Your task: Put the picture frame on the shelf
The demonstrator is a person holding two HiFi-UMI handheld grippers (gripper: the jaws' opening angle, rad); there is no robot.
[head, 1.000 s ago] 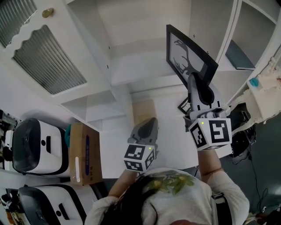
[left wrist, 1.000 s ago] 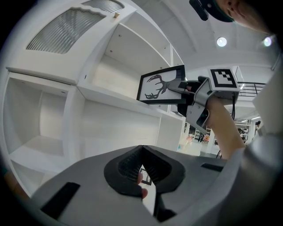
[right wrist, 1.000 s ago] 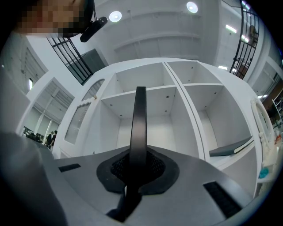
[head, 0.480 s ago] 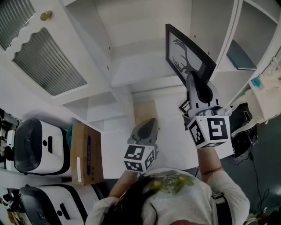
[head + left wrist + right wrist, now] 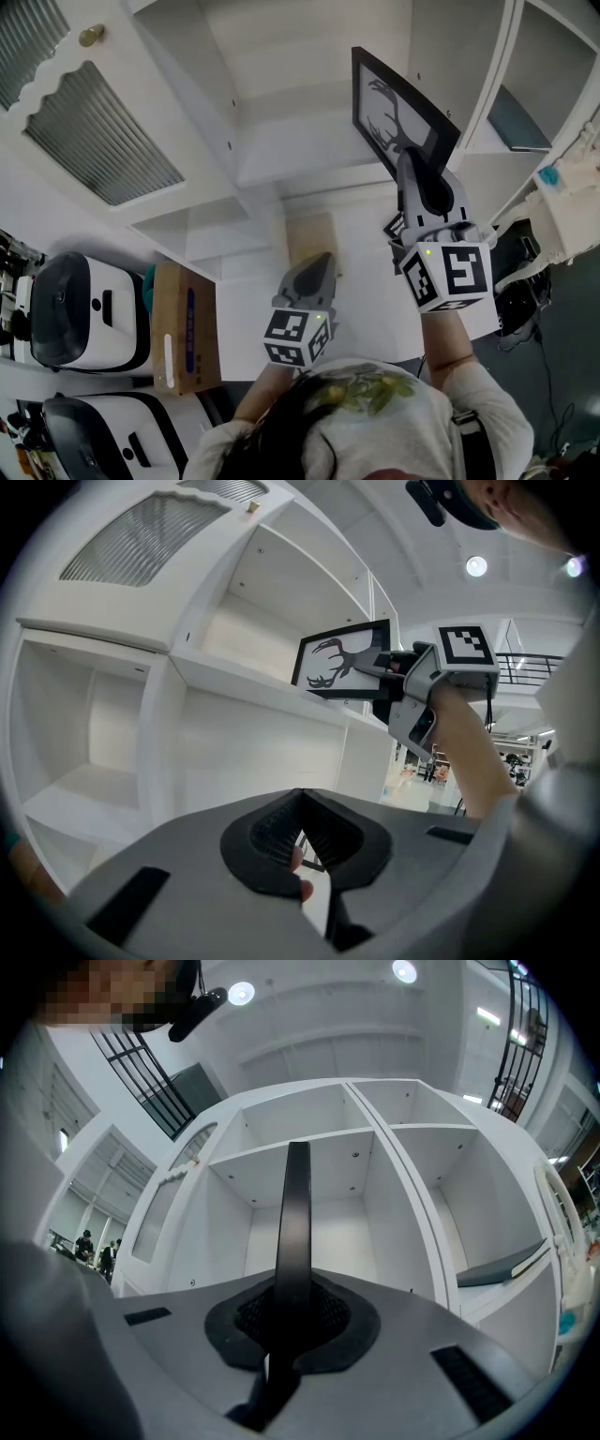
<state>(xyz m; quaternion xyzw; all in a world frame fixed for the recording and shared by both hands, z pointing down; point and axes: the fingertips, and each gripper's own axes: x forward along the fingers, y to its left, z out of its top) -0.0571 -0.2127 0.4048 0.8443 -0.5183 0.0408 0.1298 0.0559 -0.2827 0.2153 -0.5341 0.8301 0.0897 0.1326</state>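
Note:
A black picture frame (image 5: pixel 398 117) with a deer-antler print is held up in front of the white shelf unit (image 5: pixel 281 141). My right gripper (image 5: pixel 412 173) is shut on its lower edge. In the right gripper view the frame (image 5: pixel 294 1232) shows edge-on, rising from between the jaws toward the upper middle compartment. The left gripper view catches the frame (image 5: pixel 339 660) level with a shelf board, with the right gripper (image 5: pixel 386 667) at its side. My left gripper (image 5: pixel 314 272) hangs lower, near the cabinet front, shut with nothing in it.
A louvred cabinet door (image 5: pixel 98 131) stands open at the left. A cardboard box (image 5: pixel 183 328) and white machines (image 5: pixel 84 314) sit at the lower left. A dark flat object (image 5: pixel 502 1265) lies in a right-hand compartment. A small dark frame (image 5: pixel 394 225) lies on the counter.
The right gripper and the frame have crept slightly up and left toward the shelf. The left gripper has stayed put.

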